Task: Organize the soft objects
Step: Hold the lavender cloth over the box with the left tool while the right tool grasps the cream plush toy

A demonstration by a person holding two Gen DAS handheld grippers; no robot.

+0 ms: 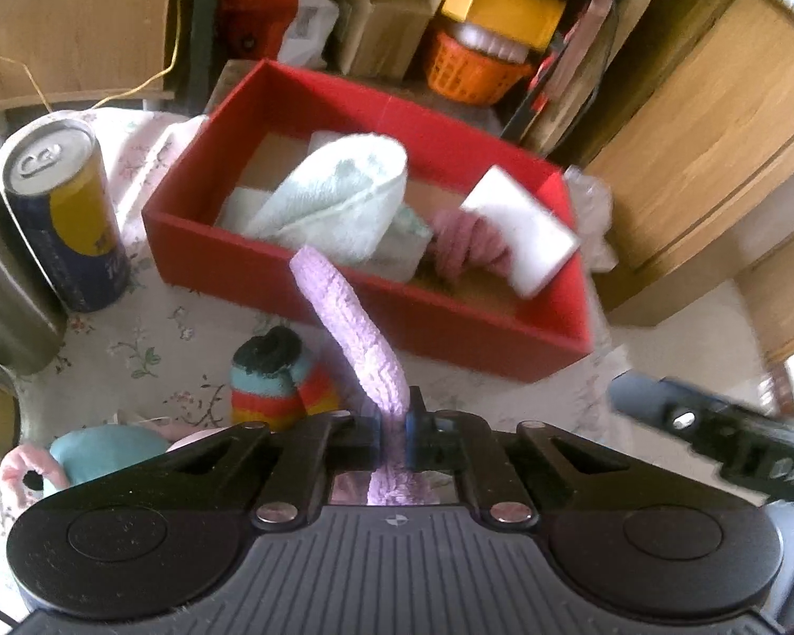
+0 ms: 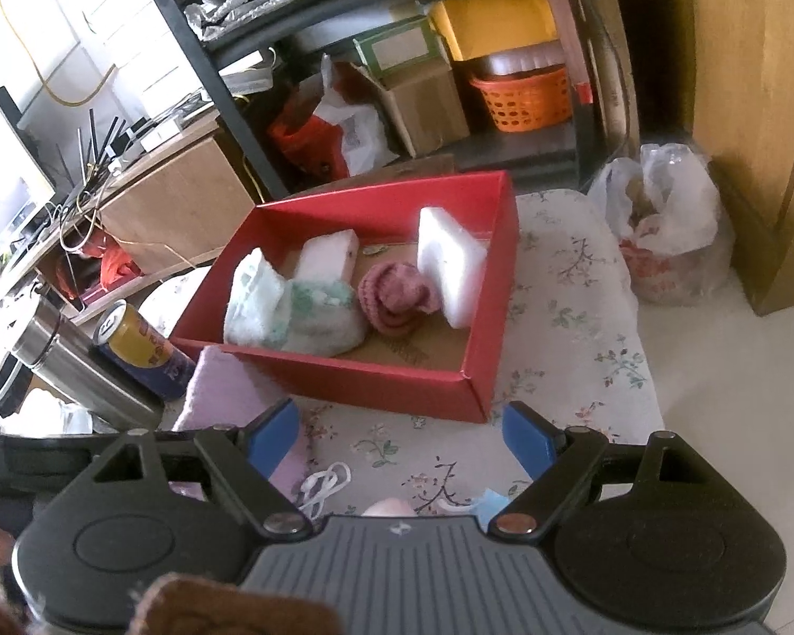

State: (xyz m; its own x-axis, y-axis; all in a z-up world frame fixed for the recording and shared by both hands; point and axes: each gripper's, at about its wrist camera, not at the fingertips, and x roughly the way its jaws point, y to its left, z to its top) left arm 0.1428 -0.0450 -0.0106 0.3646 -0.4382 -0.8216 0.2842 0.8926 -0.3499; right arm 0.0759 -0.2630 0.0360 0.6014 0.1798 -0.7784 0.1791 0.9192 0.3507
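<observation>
Fuzzy lilac cloth strip [image 1: 357, 333]: lower end hidden betw. the clamped pads of the left gripper [image 1: 393, 431]; far tip overlaps near wall of the red cardboard box [image 1: 270, 275]. White foam block [image 1: 519, 230] at box's right end is motion-blurred, edges soft. Teal-and-pink soft item [image 1: 100, 455], near left, partly behind gripper body; can't tell what it is. Print on the blue-and-yellow drink can [image 1: 74, 227] too blurred to read. Right wrist view: small blue thing [image 2: 489, 508] near right finger, mostly hidden, unidentifiable.
</observation>
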